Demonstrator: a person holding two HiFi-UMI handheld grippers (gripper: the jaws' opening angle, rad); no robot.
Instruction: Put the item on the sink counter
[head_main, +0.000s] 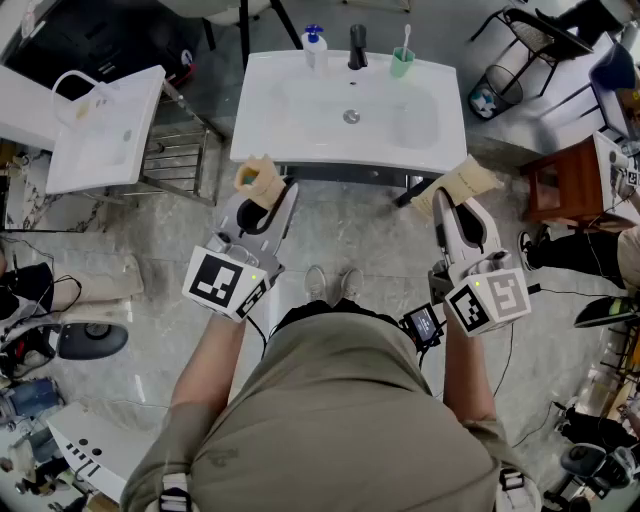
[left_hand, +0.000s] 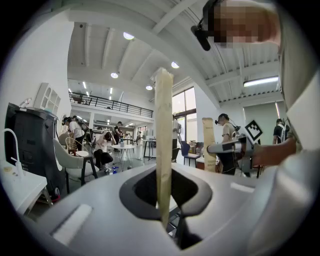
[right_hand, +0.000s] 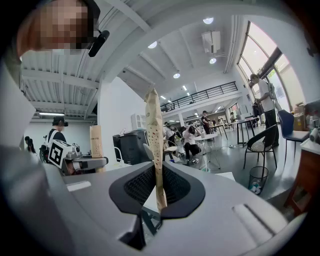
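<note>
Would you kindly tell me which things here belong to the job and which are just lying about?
Job: left gripper, shut on left tan sheet; right gripper, shut on right tan sheet; sink counter.
Lying about: soap bottle, green cup, spare basin, wooden stand.

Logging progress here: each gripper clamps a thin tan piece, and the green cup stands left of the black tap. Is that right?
Not quite: the head view shows the green cup right of the black tap; the pump bottle stands left of it. The left gripper does clamp a thin tan piece, the right gripper a second tan piece.
</note>
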